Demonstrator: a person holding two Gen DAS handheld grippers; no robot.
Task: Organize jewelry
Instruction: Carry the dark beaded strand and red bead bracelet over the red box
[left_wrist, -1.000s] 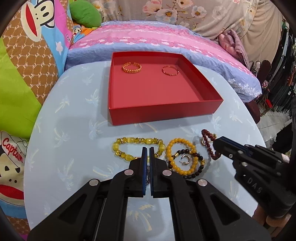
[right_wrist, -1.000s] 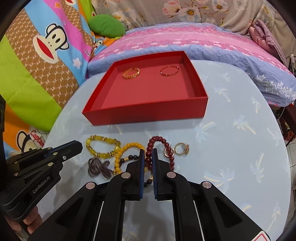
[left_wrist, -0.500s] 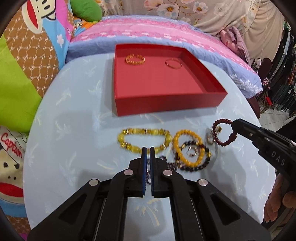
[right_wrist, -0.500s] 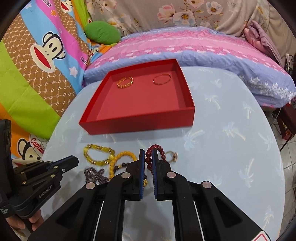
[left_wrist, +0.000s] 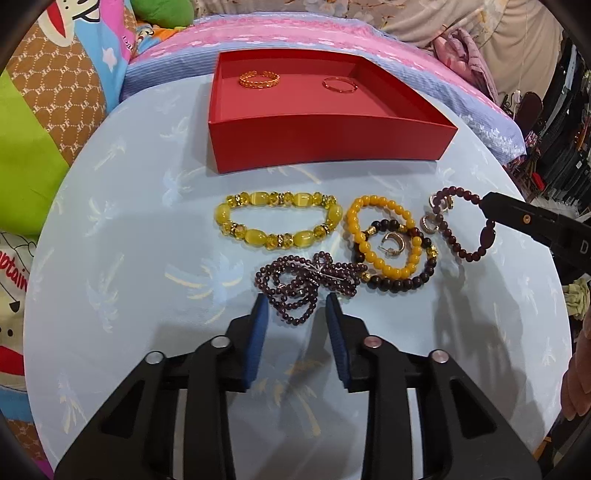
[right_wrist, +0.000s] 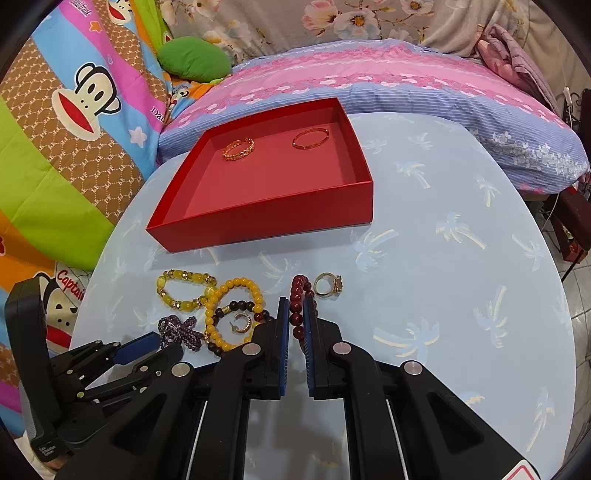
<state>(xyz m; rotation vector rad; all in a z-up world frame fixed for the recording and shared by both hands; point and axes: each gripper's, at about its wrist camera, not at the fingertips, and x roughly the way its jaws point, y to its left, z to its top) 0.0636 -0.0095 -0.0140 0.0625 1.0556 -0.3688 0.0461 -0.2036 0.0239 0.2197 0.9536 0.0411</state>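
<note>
Left claw (left_wrist: 295, 310) opening over purple beads (left_wrist: 308, 282); two gold bangles (left_wrist: 258, 78) in red box (left_wrist: 325, 138)

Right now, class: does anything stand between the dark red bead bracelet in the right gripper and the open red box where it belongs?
Only the box's own near wall. The right gripper grips the dark red bead bracelet; bare blue tablecloth lies before the open red box, so the bracelet must clear that wall.

Red box (left_wrist: 325, 136), pale-blue palm-print tablecloth (left_wrist: 129, 258)
</note>
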